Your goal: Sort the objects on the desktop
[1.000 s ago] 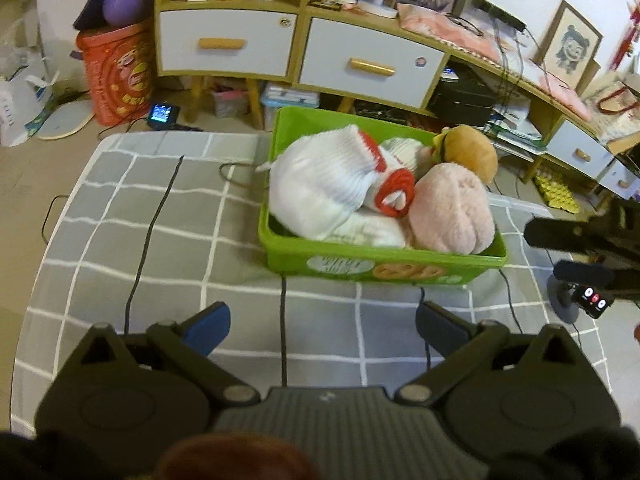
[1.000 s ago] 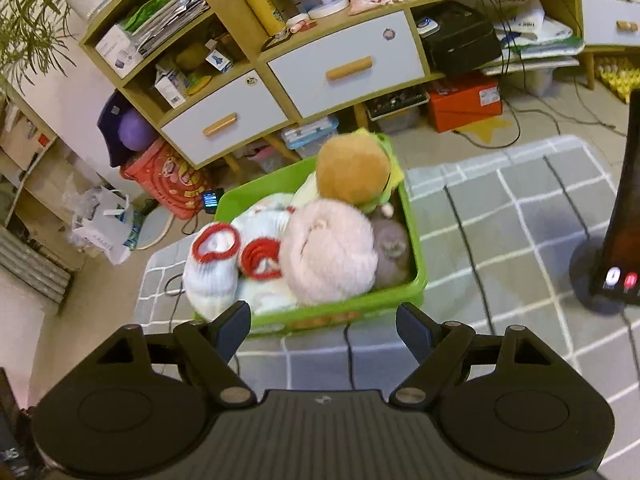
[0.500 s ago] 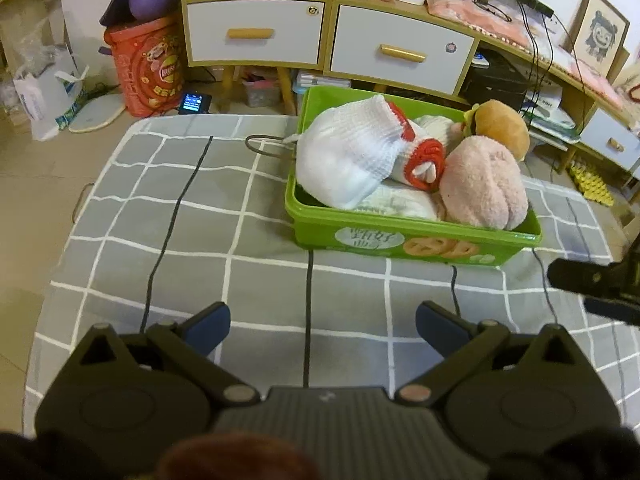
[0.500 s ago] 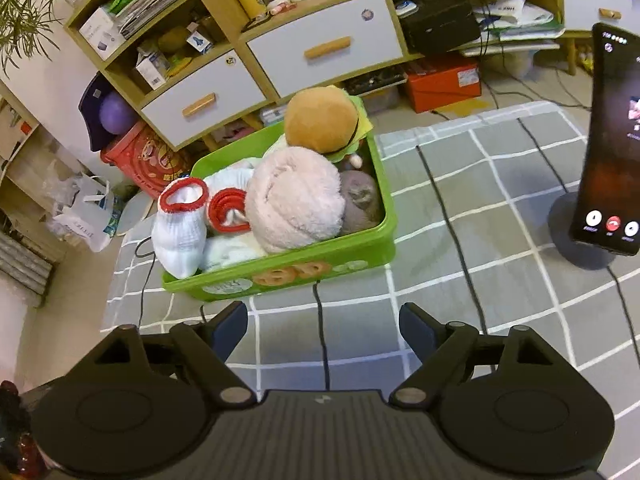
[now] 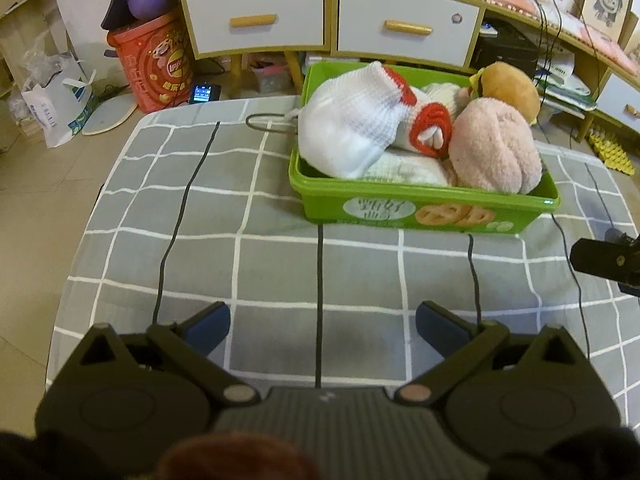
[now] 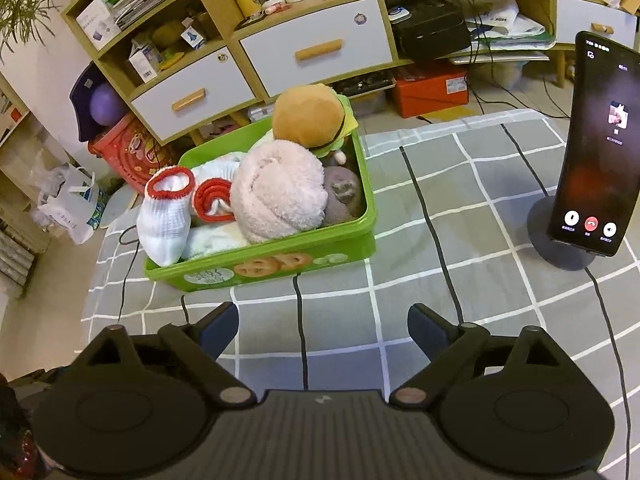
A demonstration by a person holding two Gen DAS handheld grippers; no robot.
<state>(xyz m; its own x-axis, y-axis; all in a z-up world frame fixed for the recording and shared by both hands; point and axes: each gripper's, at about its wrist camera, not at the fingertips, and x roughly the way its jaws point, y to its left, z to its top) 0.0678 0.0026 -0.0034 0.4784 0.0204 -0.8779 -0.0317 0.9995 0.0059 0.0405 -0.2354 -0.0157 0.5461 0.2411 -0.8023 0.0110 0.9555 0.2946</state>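
A green plastic bin (image 5: pixel 420 210) (image 6: pixel 280 258) stands on the grey checked tablecloth. It holds white socks with red cuffs (image 5: pixel 352 128) (image 6: pixel 166 216), a pink fluffy bundle (image 5: pixel 494 152) (image 6: pixel 276 192), a hamburger plush (image 5: pixel 508 86) (image 6: pixel 310 114) and a grey plush (image 6: pixel 342 196). My left gripper (image 5: pixel 322 326) is open and empty, above the cloth in front of the bin. My right gripper (image 6: pixel 322 326) is open and empty, in front of the bin's right half.
A phone on a round stand (image 6: pixel 592 148) is upright at the right of the table; its edge shows in the left wrist view (image 5: pixel 604 260). Black cables (image 5: pixel 320 300) run across the cloth. A drawer cabinet (image 5: pixel 332 20) and a red bucket (image 5: pixel 156 64) stand beyond the table's far edge.
Both grippers have drawn back from the bin towards the near side of the table; the bin looks smaller and farther. Both stayed open. Nothing in the bin moved.
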